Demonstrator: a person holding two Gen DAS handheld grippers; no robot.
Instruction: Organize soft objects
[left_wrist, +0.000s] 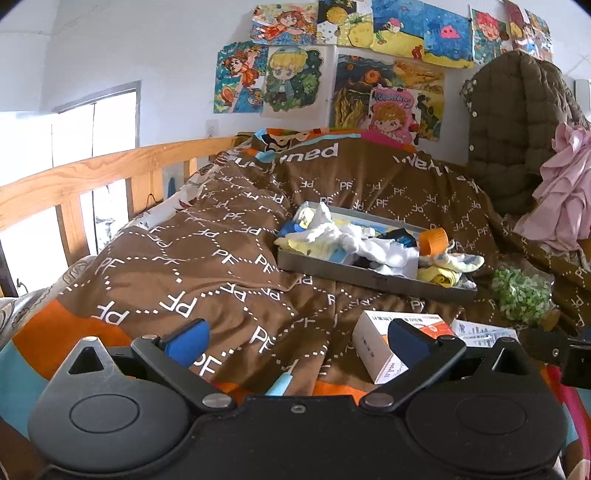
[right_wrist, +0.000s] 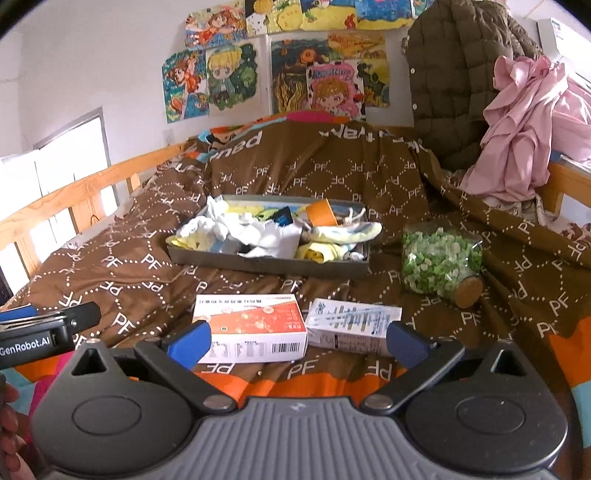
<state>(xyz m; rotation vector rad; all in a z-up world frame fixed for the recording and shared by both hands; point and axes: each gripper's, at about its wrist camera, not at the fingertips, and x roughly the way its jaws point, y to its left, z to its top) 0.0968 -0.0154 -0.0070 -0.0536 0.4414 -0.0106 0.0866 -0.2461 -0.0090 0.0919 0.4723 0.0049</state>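
A brown blanket (right_wrist: 280, 173) w/ white "PF" print is covering the bed, filling the middle of both views. A wooden rail (left_wrist: 85, 173) is running along the left side. Drawings (left_wrist: 295, 77) are hanging on the wall across the top. Upper right, a quilted olive jacket (right_wrist: 450, 85) is hanging w/ a pink cloth (right_wrist: 517, 125) draped just beside it.

Center frame, a gray tray (right_wrist: 258, 264) is sitting on the blanket, holding a heap of soft things: white socks (right_wrist: 258, 230), yellow cloth (right_wrist: 317, 254), plus an orange cup (right_wrist: 323, 214) lying on its side at the tray's right end. Right of the tray, a jar of green bits (right_wrist: 439, 258) is lying tipped over, cork end toward the camera.

Nearer, bottom center, an orange-and-white box (right_wrist: 255, 328) and a blue-and-white box (right_wrist: 351, 323) are lying side by side.

Left gripper (left_wrist: 295, 343) is hovering low over the blanket, fingers spread wide, holding nothing. Right gripper (right_wrist: 297, 343) is doing likewise, spread wide, empty, over the 2 boxes.
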